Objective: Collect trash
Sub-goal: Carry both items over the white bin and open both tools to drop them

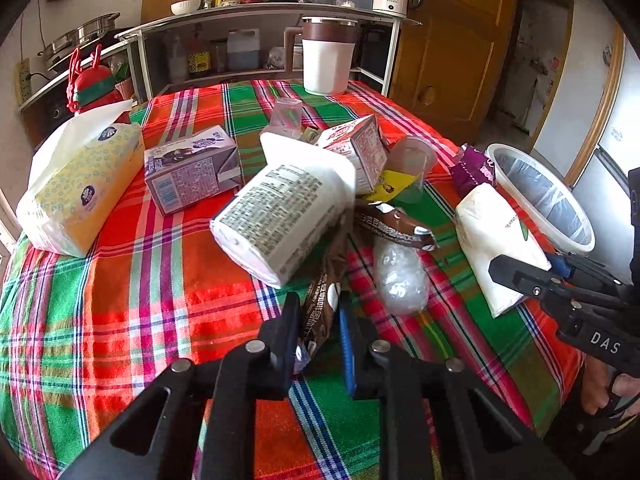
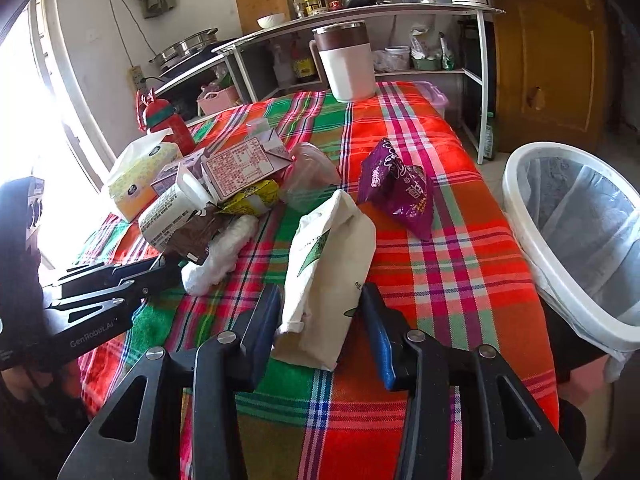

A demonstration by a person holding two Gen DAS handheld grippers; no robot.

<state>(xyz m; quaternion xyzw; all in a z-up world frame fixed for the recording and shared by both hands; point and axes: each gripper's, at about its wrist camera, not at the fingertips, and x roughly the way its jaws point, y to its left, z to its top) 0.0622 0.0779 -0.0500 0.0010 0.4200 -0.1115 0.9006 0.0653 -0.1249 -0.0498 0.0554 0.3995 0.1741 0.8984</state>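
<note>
My left gripper (image 1: 318, 336) is shut on the near end of a brown snack wrapper (image 1: 324, 280) that runs up into the trash pile. A white labelled carton (image 1: 280, 216) leans over the wrapper's far end. In the right wrist view a white paper bag (image 2: 332, 248) lies on the plaid cloth, and my right gripper (image 2: 320, 316) is shut on its near end, both pads against its sides. A purple snack bag (image 2: 396, 188) lies just beyond it. The white lined trash bin (image 2: 532, 248) stands off the table's right edge, tilted toward me.
The pile also holds milk cartons (image 1: 192, 172), clear plastic cups (image 1: 412, 160) and crumpled clear film (image 1: 400, 276). A tissue pack (image 1: 80, 188) and a red bottle (image 1: 92, 88) sit at the left. A white jug (image 1: 326, 60) stands at the far edge, with kitchen shelves behind.
</note>
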